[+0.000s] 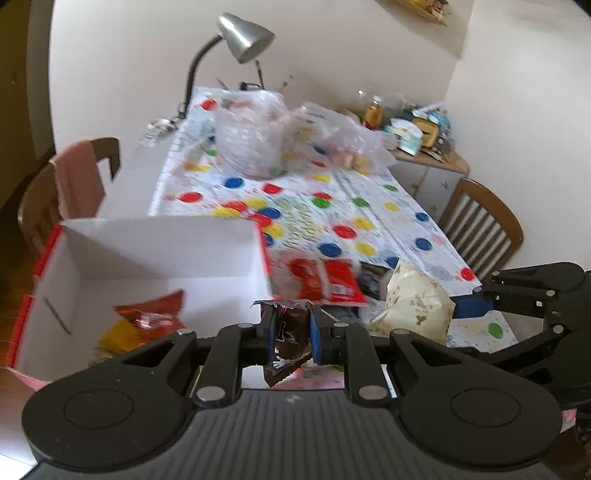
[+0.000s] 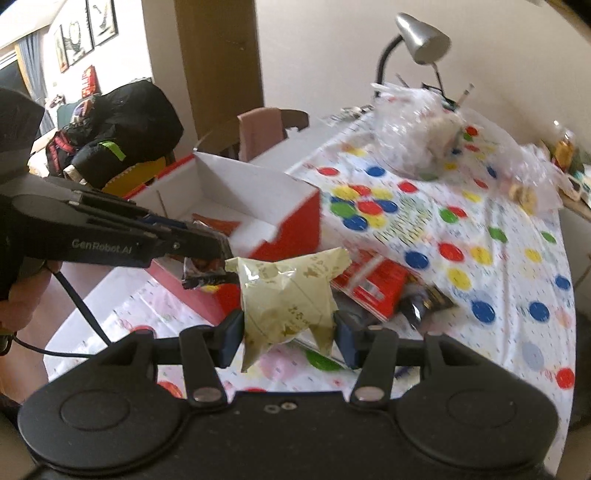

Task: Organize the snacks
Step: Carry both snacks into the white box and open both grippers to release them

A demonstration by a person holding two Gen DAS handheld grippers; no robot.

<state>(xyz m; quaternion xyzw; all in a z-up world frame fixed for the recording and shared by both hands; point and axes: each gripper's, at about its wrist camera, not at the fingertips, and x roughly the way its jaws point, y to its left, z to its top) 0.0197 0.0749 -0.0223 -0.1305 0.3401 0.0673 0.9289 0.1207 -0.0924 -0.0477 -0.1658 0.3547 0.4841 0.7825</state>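
The left claw (image 1: 291,334) is clenched on a small dark snack packet (image 1: 286,343), held just beside the near corner of the red-and-white box (image 1: 166,251). The box stands open on the worktop (image 1: 369,206), which wears a cloth of coloured dots, and an orange snack bag (image 1: 155,314) lies inside it. The right claw (image 2: 290,338) grips a pale cream bag (image 2: 286,295) between both fingers, lifted off the worktop, near the box. A red packet (image 2: 380,284) and a dark wrapper (image 2: 424,301) lie flat on the cloth just behind the cream bag. Clear plastic bags (image 1: 255,136) and a silver desk lamp (image 1: 243,35) are at the far end.
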